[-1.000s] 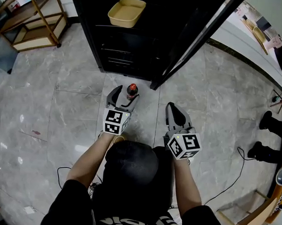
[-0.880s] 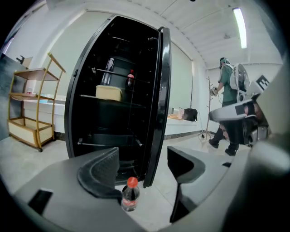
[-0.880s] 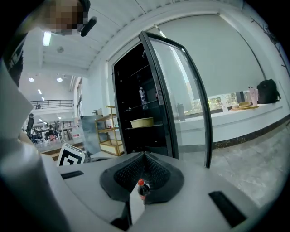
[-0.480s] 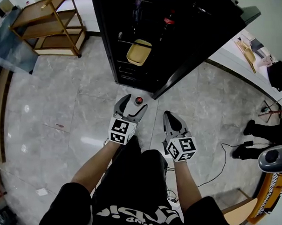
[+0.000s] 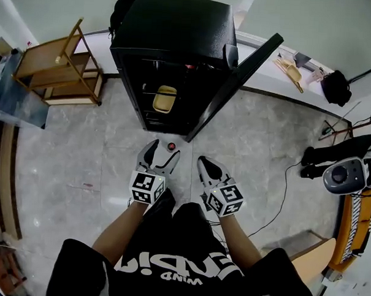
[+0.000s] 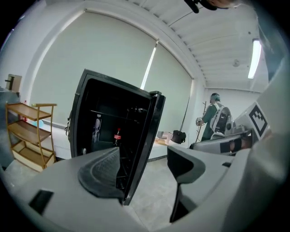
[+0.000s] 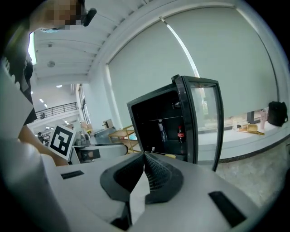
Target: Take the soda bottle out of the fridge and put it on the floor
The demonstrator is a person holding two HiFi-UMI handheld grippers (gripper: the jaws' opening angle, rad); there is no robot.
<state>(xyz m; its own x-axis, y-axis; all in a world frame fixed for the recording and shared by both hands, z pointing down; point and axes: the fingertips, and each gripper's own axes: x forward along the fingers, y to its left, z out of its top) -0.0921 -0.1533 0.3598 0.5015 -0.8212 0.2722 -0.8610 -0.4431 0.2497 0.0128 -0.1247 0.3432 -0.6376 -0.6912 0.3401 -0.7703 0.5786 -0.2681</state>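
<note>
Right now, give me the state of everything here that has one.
Fridge door: open wide.
Soda bottle: upright on the floor, free of both grippers.
Second bottle: upright on a fridge shelf.
Tray: lying flat inside the fridge.
Left gripper: open, empty.
Right gripper: shut, empty.

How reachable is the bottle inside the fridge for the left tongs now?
Probably yes: the door stands open, the left tongs are open and empty, and nothing blocks the bottle.
</note>
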